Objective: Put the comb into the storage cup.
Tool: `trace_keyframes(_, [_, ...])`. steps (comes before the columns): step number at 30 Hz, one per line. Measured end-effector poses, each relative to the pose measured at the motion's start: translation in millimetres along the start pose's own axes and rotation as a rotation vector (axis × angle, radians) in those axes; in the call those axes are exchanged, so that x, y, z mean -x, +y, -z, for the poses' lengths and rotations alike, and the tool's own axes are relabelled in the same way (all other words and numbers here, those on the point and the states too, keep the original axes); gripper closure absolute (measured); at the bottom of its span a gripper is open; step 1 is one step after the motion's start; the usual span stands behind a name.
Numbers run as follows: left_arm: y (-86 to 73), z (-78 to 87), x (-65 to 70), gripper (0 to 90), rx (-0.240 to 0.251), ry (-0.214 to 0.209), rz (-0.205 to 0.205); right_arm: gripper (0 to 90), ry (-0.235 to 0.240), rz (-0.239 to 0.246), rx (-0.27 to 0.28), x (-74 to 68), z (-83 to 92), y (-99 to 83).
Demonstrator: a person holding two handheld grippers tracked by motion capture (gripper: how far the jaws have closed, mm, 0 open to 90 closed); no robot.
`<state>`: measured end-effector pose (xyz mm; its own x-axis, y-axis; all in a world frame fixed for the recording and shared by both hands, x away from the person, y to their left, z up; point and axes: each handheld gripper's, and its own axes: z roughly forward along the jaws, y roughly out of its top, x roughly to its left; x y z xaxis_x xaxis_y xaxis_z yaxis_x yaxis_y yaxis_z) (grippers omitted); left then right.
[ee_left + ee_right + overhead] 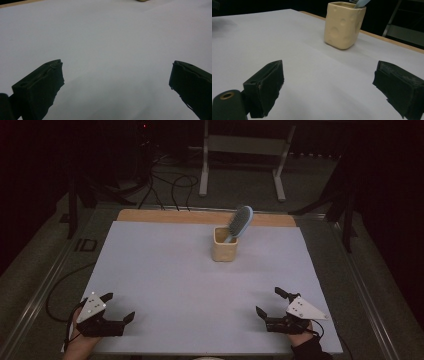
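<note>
A cream square cup (224, 244) stands upright on the white sheet, toward the back and a little right of the middle. A blue hairbrush (240, 221) leans out of it, head up and tilted right. The right gripper view has the cup (344, 24) ahead, with the brush's blue handle (361, 3) at its rim. My left gripper (119, 307) rests at the front left, open and holding nothing. My right gripper (269, 302) sits at the front right, also open and holding nothing. In each gripper view the jaws stand wide apart over bare sheet.
The white sheet (165, 280) covers a wooden table whose edge (165, 216) shows at the back. Beyond it are a white metal stand (243, 150) and black cables (172, 187) on the dark floor. Metal rails run along both sides of the table.
</note>
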<state>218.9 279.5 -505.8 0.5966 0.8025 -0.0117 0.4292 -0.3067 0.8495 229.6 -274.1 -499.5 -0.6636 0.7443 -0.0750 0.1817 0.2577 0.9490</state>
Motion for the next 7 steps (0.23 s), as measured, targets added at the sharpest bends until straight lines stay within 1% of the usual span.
trace_keyframes(2, [0.1,0.1,0.5,0.0,-0.001,0.004,-0.007,9.0,0.000,0.000,-0.001,0.0,-0.1,0.0])
trace_keyframes(5, [0.2,0.4,0.5,0.0,0.003,-0.006,-0.002,9.0,-0.002,-0.001,-0.002,-0.2,-0.3,-0.1])
trace_keyframes(7, [0.0,0.2,0.8,0.0,-0.003,-0.013,-0.003,9.0,-0.001,0.001,-0.002,-0.3,-0.3,-0.1])
